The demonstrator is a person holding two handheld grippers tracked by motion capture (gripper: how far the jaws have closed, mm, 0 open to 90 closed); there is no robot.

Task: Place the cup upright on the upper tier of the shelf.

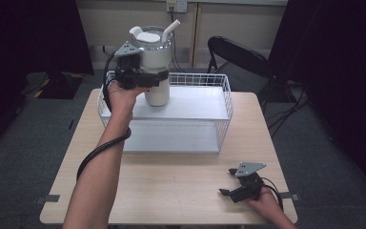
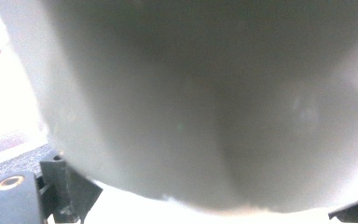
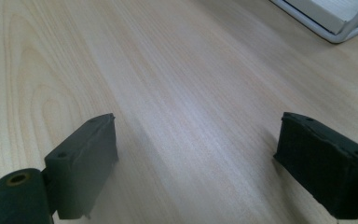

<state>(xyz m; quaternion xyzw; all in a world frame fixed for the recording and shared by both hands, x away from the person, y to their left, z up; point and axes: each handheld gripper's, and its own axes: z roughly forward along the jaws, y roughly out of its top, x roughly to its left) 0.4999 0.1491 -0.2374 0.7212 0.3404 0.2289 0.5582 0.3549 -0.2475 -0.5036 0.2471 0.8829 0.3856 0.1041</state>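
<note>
A white tumbler point(image 1: 153, 67) with a clear lid and a white straw point(image 1: 171, 28) stands upright at the back left of a white wire rack point(image 1: 226, 98). My left gripper point(image 1: 158, 78) is shut on the tumbler's body, jaws on either side. The tumbler's base is level with the rack's flat white shelf point(image 1: 195, 105); I cannot tell whether they touch. In the left gripper view the tumbler's wall point(image 2: 205, 102) is pressed close. My right gripper point(image 1: 226, 181) rests low at the table's front right, open, with bare wood between its jaws point(image 3: 200, 158).
The wooden table point(image 1: 171, 186) carries the rack across its far half. A corner of the rack point(image 3: 328, 21) lies ahead of the right gripper. A black folding chair point(image 1: 238, 55) stands behind the table's far right corner. Grey carpet surrounds the table.
</note>
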